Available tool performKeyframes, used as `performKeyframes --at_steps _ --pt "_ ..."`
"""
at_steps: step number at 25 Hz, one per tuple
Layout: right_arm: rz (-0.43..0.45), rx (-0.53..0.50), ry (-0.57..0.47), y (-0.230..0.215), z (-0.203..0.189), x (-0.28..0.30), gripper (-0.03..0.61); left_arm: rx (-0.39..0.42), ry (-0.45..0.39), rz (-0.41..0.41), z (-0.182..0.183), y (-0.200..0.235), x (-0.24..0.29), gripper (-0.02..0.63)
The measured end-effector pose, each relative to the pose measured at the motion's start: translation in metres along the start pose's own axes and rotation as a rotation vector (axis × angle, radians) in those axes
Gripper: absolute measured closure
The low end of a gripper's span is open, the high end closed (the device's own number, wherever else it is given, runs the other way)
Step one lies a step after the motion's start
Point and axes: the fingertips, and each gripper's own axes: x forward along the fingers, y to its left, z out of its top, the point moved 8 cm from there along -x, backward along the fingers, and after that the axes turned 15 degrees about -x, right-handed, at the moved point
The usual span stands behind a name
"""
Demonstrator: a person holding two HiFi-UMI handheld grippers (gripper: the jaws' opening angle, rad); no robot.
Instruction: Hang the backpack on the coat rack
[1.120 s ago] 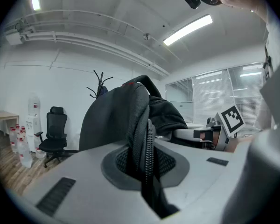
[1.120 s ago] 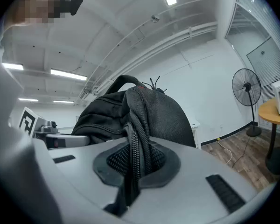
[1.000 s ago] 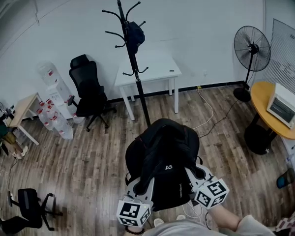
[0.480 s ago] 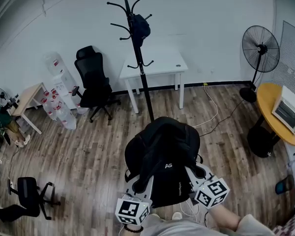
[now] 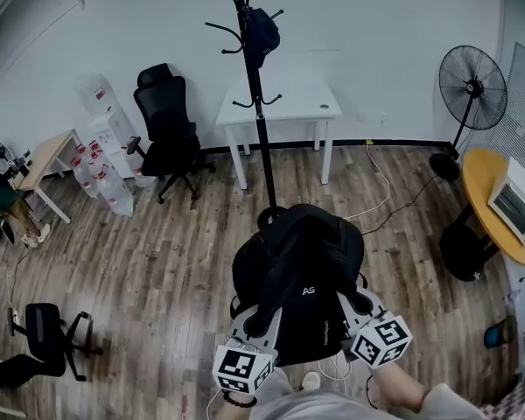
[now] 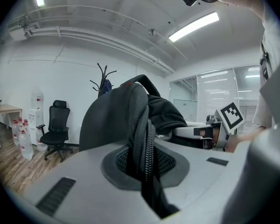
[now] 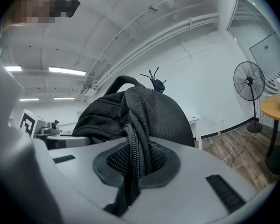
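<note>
A black backpack (image 5: 299, 265) hangs in the air in front of me, held by its two shoulder straps. My left gripper (image 5: 261, 320) is shut on the left strap (image 6: 142, 153), which runs between its pads. On the other side, the right strap (image 7: 136, 148) is pinched by my right gripper (image 5: 354, 303). The black coat rack (image 5: 261, 103) stands just beyond the pack, its base peeking out behind the pack's top. A dark item (image 5: 262, 29) hangs on one of the rack's upper hooks. The rack's top (image 6: 102, 80) also shows over the pack in both gripper views.
A white table (image 5: 284, 112) stands against the wall behind the rack. A black office chair (image 5: 166, 121) and water bottles (image 5: 105, 182) are to its left. To the right are a standing fan (image 5: 472, 90) and a round yellow table (image 5: 499, 221). Cables (image 5: 376, 199) lie on the wood floor.
The coat rack has come nearer in the head view, and its base now shows right behind the pack. Both grippers have kept their hold on the straps.
</note>
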Motion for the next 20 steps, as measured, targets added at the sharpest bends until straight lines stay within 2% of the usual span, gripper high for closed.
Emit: performKeyframes --at_steps 6,12,20 --pt "-0.049 0.011 0.022 0.001 -0.006 0.041 0.548 -0.015 0.028 -0.053 0.007 0.045 0.023 0.581" --pt "-0.108 0.009 0.021 0.002 0.007 0.101 0.548 -0.005 0.037 -0.112 0.035 0.099 0.049 0.581" --pt "-0.132 -0.02 0.008 0.009 0.021 0.173 0.548 0.008 0.032 -0.149 0.067 0.163 0.07 0.581"
